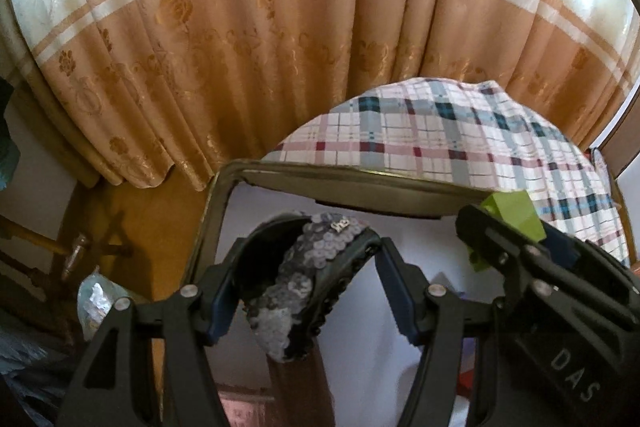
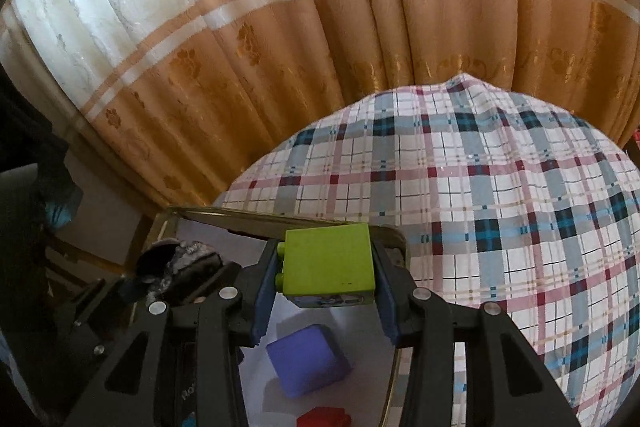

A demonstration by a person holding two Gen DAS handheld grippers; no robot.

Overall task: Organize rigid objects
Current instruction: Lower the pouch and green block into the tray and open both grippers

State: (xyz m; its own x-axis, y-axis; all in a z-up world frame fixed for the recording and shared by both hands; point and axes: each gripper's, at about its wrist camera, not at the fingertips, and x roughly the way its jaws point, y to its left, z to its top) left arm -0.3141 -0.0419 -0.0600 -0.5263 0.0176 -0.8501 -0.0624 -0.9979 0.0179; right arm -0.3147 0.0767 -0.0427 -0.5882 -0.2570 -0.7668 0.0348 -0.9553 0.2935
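Lime-green plastic, a studded toy block [image 2: 330,261], sits clamped between the right gripper [image 2: 326,291] pads, held above the tray [image 2: 394,379] near its far right corner. Below lie a purple cube [image 2: 306,363] and a red block [image 2: 324,419] on the white tray floor. The left gripper [image 1: 304,291] pinches a sequined band [image 1: 304,279] near the far left corner. Carrying seems underway; next, each piece likely needs lowering onto free floor before release.
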